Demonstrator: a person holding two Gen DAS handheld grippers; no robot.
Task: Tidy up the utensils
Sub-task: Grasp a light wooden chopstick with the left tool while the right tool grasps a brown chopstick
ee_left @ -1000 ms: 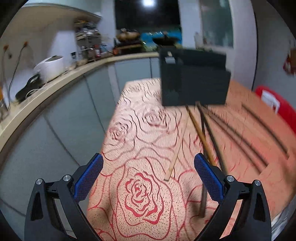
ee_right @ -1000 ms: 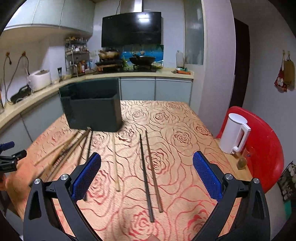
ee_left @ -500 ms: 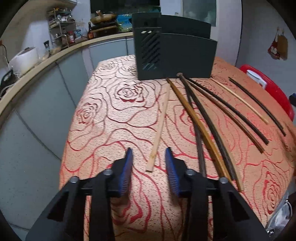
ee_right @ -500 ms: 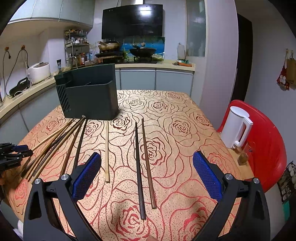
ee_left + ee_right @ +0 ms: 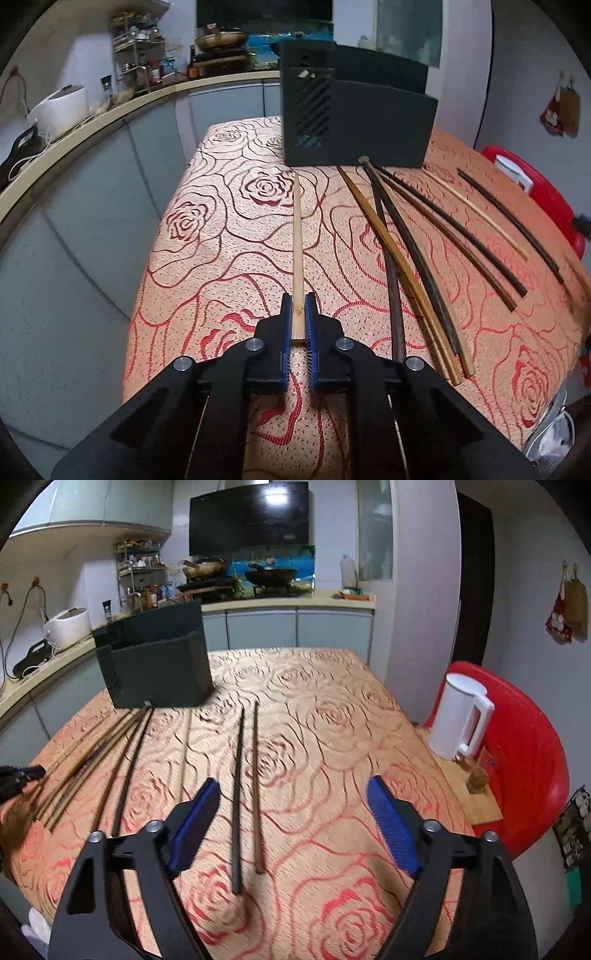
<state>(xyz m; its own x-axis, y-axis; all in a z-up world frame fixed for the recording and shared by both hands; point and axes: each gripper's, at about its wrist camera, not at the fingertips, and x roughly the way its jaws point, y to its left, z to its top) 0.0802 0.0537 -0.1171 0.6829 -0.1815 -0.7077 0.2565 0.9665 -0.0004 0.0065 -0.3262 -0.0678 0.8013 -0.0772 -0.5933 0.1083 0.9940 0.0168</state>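
Left gripper (image 5: 297, 317): blue pads closed to a narrow slot on the near end of the pale bamboo chopstick (image 5: 297, 243). The stick's long axis runs straight ahead from the pads, in line with the fingers, its far tip near the foot of the dark utensil holder (image 5: 354, 122). Whether the stick is off the rose-patterned tablecloth (image 5: 221, 236) cannot be told.

Loose chopsticks (image 5: 417, 258): a fan of brown and dark sticks lying flat to the right of the held one, their far ends converging toward the holder's base, their near ends spread toward the table edge.

Dark chopstick pair (image 5: 245, 786): two sticks side by side, near-parallel, long axes pointing away toward the holder (image 5: 159, 664), near ends just ahead of the right gripper.

Right gripper (image 5: 291, 827): jaws spread wide, holding nothing, hovering above the table; the pair's near ends lie within its span, nearer its left pad.

Judgement: the holder stands directly ahead along the held stick's axis, so the coming move likely calls for lifting and tipping the stick upright before lowering it in. The left hand has that stick; the right is nearer the dark pair.
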